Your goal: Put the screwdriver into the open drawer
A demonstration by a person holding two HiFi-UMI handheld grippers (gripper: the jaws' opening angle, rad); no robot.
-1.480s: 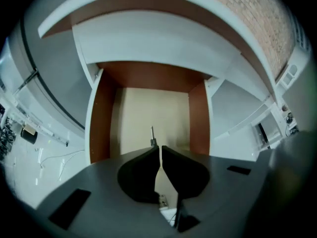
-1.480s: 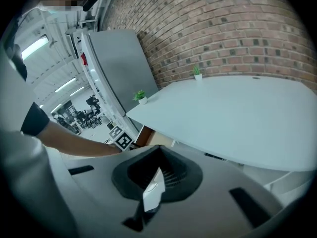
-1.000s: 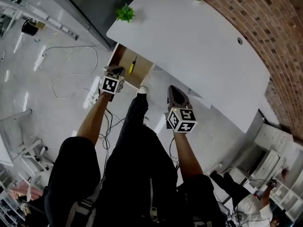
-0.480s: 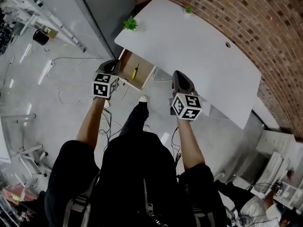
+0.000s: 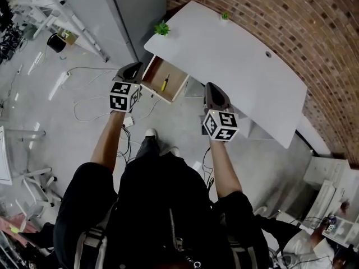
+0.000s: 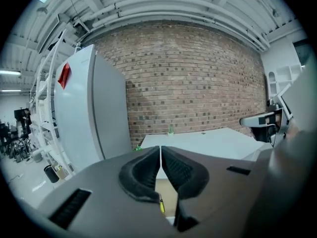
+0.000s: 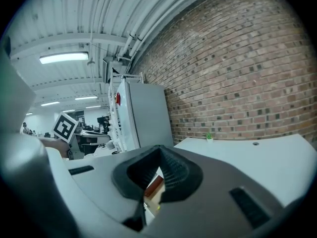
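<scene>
The yellow-handled screwdriver lies inside the open wooden drawer, which is pulled out from under the white desk. My left gripper hangs just left of the drawer, shut and empty. My right gripper is right of the drawer over the desk's front edge, also shut with nothing in it. In the left gripper view the closed jaws frame the drawer below, and the screwdriver shows between them. In the right gripper view the jaws meet, and the drawer's edge shows beneath.
Two small potted plants stand on the desk by the brick wall. A tall grey cabinet is left of the desk. Cables lie on the floor at the left. The person's shoes are near the drawer.
Both grippers have risen and now point more level. The person's leg has drawn back from the drawer. The screwdriver has stayed in the drawer.
</scene>
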